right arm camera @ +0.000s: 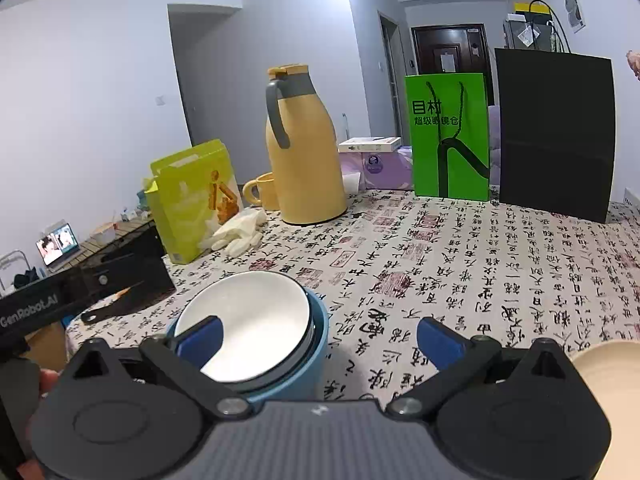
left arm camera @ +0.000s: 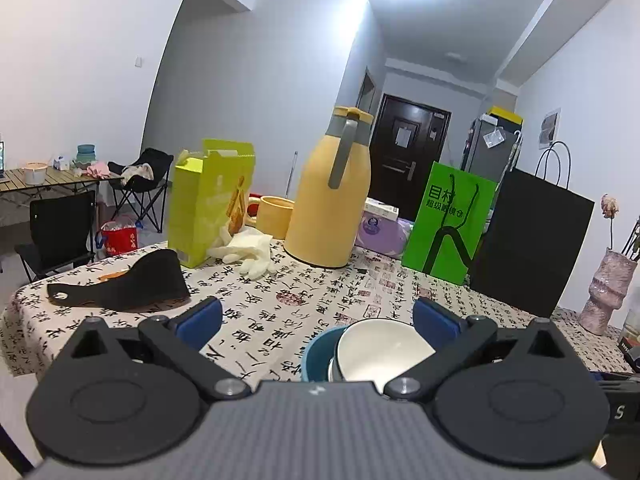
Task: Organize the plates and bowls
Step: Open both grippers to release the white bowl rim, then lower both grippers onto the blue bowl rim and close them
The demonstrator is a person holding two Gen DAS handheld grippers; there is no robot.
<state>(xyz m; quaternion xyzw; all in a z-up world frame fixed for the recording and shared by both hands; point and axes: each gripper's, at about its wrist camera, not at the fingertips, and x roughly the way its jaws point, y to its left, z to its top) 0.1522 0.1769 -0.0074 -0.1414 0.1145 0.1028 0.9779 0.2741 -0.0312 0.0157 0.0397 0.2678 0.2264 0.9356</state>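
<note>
— Both sets of jaws stand wide, nothing between the pads of the left gripper [left arm camera: 318, 316] or the right gripper [right arm camera: 320, 338].

— And the bowls?

— White bowl [right arm camera: 248, 324] nested in the blue bowl [right arm camera: 296, 376] on the tablecloth [right arm camera: 460, 272], just ahead of both. A cream dish [right arm camera: 608, 372] sits at the right edge.

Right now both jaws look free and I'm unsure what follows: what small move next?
Probably swing the open right gripper toward the cream dish at its right; the white bowl already sits nested in the blue bowl.
</note>
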